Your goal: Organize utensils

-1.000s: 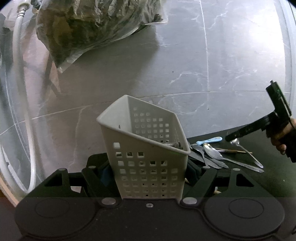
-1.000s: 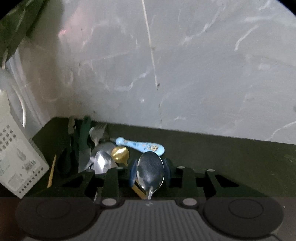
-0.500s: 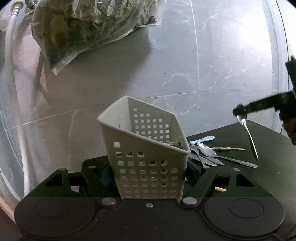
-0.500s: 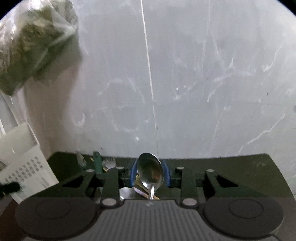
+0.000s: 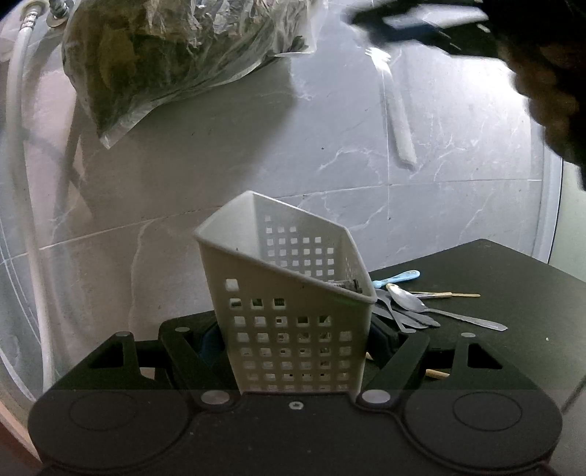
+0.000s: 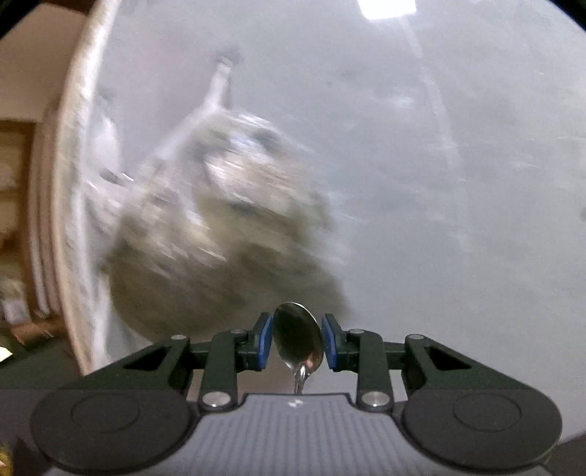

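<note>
My left gripper is shut on a white perforated utensil basket and holds it tilted over the black table. A dark utensil lies inside the basket near its right rim. My right gripper is shut on a metal spoon, bowl forward. In the left wrist view the right gripper is blurred high above the basket, and the spoon's handle hangs down from it. A pile of spoons and knives with a blue-handled spoon lies on the table right of the basket.
A clear plastic bag of greens hangs on the grey marble wall at the upper left. A white hose runs down the left side. Thin wooden sticks lie by the utensil pile.
My right gripper has lifted the spoon off the table and swung it high up and leftward, above the basket. The left gripper and basket have stayed nearly still.
</note>
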`<control>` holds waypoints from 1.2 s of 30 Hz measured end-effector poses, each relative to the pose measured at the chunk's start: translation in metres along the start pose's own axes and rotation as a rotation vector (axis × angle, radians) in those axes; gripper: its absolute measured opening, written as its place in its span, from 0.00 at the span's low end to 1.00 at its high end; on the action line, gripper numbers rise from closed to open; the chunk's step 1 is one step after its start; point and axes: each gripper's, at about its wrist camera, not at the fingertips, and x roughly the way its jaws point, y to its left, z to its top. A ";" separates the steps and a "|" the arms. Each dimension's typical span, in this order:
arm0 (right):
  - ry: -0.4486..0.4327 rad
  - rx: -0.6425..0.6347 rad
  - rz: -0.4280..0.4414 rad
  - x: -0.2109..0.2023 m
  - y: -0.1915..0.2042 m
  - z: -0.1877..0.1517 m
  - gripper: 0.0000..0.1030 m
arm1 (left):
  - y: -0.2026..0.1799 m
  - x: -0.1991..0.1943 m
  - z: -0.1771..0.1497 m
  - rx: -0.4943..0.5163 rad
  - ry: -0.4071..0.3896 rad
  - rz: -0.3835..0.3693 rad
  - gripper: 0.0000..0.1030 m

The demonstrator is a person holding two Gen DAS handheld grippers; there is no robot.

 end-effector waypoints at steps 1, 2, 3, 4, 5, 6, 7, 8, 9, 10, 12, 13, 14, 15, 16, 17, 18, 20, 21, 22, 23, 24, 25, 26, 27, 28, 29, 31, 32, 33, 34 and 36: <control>-0.017 -0.012 0.020 0.005 0.009 -0.006 0.31 | 0.000 0.000 0.000 0.001 0.000 0.000 0.75; -0.030 -0.020 0.041 0.011 0.017 -0.014 0.31 | 0.000 0.000 0.000 0.001 0.000 -0.001 0.75; -0.029 -0.027 0.056 0.016 0.023 -0.021 0.31 | 0.000 0.000 0.000 0.002 -0.001 -0.001 0.75; -0.015 -0.047 0.062 0.023 0.029 -0.030 0.32 | 0.000 0.000 0.000 0.002 -0.001 -0.001 0.75; -0.004 -0.059 0.062 0.027 0.033 -0.038 0.32 | 0.000 0.000 0.000 0.001 -0.001 -0.001 0.75; 0.006 -0.063 0.062 0.031 0.033 -0.045 0.32 | 0.000 0.001 0.000 0.000 -0.002 0.000 0.75; 0.022 -0.062 0.069 0.035 0.033 -0.052 0.32 | 0.000 0.001 0.000 0.000 -0.002 0.001 0.75; 0.039 -0.058 0.076 0.040 0.032 -0.057 0.32 | 0.000 0.001 0.000 -0.001 -0.002 0.003 0.75; 0.050 -0.055 0.077 0.043 0.032 -0.063 0.32 | -0.001 0.002 0.000 -0.003 -0.003 0.005 0.75; 0.064 -0.052 0.079 0.046 0.031 -0.068 0.32 | -0.001 0.002 0.000 -0.004 -0.004 0.007 0.75; 0.089 -0.049 0.084 0.044 0.029 -0.077 0.32 | -0.002 0.003 0.000 -0.006 -0.004 0.009 0.75; 0.101 -0.056 0.081 0.045 0.029 -0.081 0.32 | -0.003 0.003 0.000 -0.007 -0.005 0.011 0.75; 0.114 -0.057 0.085 0.045 0.029 -0.085 0.32 | -0.003 0.004 0.000 -0.008 -0.004 0.013 0.75; 0.133 -0.053 0.090 0.045 0.028 -0.088 0.33 | -0.003 0.004 0.000 -0.009 -0.004 0.015 0.75; 0.150 -0.049 0.101 0.040 0.027 -0.092 0.33 | -0.003 0.004 0.000 -0.011 -0.004 0.017 0.75; 0.165 -0.043 0.118 0.038 0.026 -0.094 0.39 | -0.004 0.004 0.000 -0.011 -0.004 0.018 0.75; 0.179 -0.039 0.129 0.034 0.025 -0.095 0.59 | -0.004 0.004 -0.001 -0.012 -0.005 0.020 0.75; 0.181 -0.023 0.149 0.020 0.020 -0.095 0.80 | -0.005 0.003 -0.002 -0.014 -0.008 0.023 0.75; 0.182 -0.013 0.145 0.014 0.016 -0.093 0.87 | -0.005 0.003 -0.002 -0.015 -0.008 0.026 0.75; 0.184 -0.001 0.133 0.006 0.007 -0.091 0.90 | -0.005 0.003 -0.002 -0.018 -0.007 0.029 0.75; 0.187 0.008 0.118 0.000 -0.001 -0.089 0.93 | -0.006 0.003 -0.002 -0.019 -0.006 0.031 0.75; 0.196 0.020 0.093 -0.005 -0.013 -0.087 0.97 | -0.006 0.003 -0.001 -0.019 -0.004 0.033 0.75; 0.214 0.035 0.065 -0.009 -0.027 -0.086 0.98 | -0.006 0.002 -0.001 -0.019 -0.003 0.035 0.75; 0.240 0.039 0.043 -0.009 -0.040 -0.086 0.99 | -0.007 0.002 0.000 -0.020 -0.001 0.038 0.75; 0.276 0.034 0.020 -0.009 -0.054 -0.089 1.00 | -0.007 0.003 0.000 -0.022 0.001 0.041 0.75; 0.335 0.024 -0.002 -0.006 -0.070 -0.094 1.00 | -0.008 0.003 0.001 -0.023 0.003 0.046 0.75; 0.396 0.022 -0.006 -0.002 -0.085 -0.100 1.00 | -0.009 0.003 0.002 -0.024 0.005 0.051 0.75; 0.539 0.046 0.015 0.008 -0.115 -0.116 1.00 | -0.011 0.004 0.003 -0.028 0.011 0.063 0.75; 0.602 0.064 0.027 0.013 -0.127 -0.124 1.00 | -0.012 0.005 0.004 -0.030 0.013 0.070 0.75; 0.673 0.092 0.044 0.019 -0.141 -0.134 1.00 | -0.014 0.005 0.004 -0.031 0.014 0.075 0.75; 0.712 0.112 0.054 0.023 -0.151 -0.141 1.00 | -0.016 0.005 0.005 -0.034 0.017 0.083 0.75; 0.776 0.153 0.080 0.031 -0.167 -0.152 1.00 | -0.018 0.006 0.006 -0.035 0.021 0.095 0.76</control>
